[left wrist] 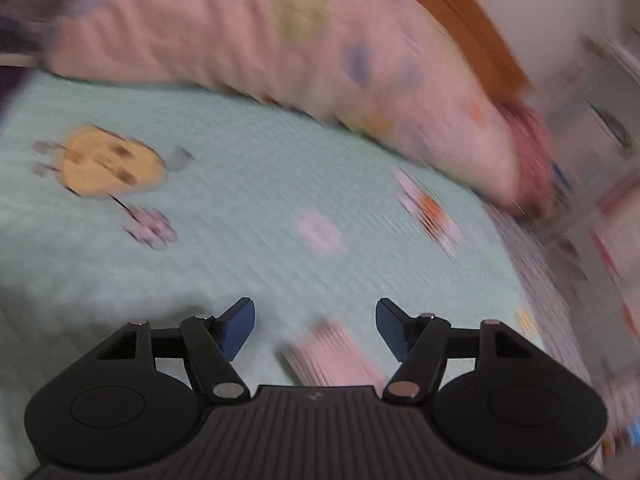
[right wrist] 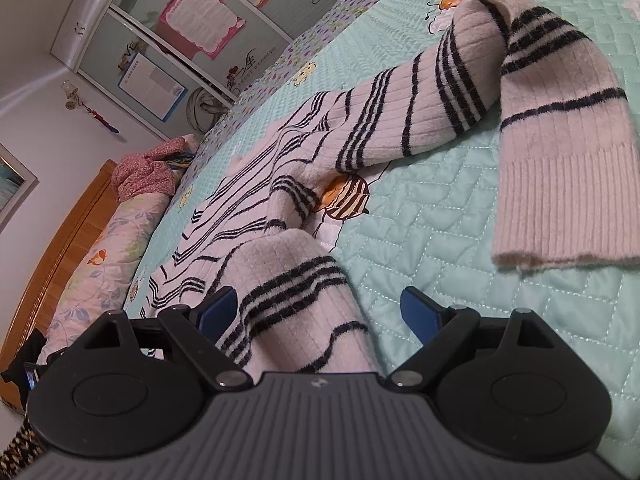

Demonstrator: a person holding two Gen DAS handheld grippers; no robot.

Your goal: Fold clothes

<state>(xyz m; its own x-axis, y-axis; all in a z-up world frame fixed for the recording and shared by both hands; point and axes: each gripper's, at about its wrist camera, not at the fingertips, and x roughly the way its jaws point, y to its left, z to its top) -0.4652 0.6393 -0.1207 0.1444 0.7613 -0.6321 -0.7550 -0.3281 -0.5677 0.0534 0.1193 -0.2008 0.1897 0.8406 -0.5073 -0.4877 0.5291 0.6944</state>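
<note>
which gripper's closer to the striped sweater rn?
Right. The right gripper is open, its fingers straddling the striped sweater. The left gripper is open over the quilt; no sweater in its blurred view.

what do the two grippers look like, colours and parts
Both look alike: the left gripper and right gripper have a matte black ribbed body with a small pale logo, two round black discs, black linkage arms with silver pivot pins, and blue textured fingertips. No cables or sleeves show.

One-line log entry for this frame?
task: fold clothes | left gripper: open, empty, blurred | right gripper: open around striped sweater | surface: green quilt
</note>
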